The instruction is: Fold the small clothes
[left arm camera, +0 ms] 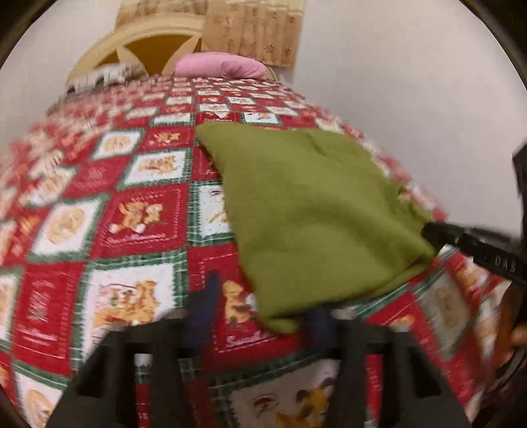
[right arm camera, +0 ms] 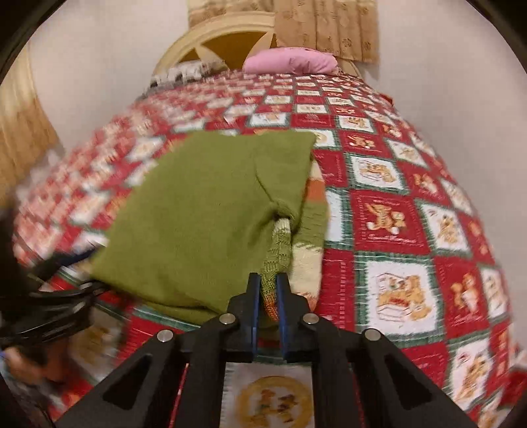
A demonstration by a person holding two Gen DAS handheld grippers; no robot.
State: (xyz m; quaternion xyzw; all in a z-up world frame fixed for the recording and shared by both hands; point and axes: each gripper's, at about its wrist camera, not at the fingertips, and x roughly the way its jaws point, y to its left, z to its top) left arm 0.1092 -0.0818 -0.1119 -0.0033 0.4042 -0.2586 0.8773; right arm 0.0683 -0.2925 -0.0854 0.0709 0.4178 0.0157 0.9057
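Note:
A small green knitted garment lies folded on the red patchwork bedspread. In the right wrist view the garment shows a striped cream and orange part under its right edge. My right gripper is shut on a ribbed green sleeve cuff at the garment's near right corner. It also shows in the left wrist view at the garment's right edge. My left gripper is open, its fingers just in front of the garment's near left corner, holding nothing.
A pink pillow and a cream headboard stand at the far end of the bed. White walls flank the bed. A tan curtain hangs behind the headboard. The bedspread stretches right of the garment.

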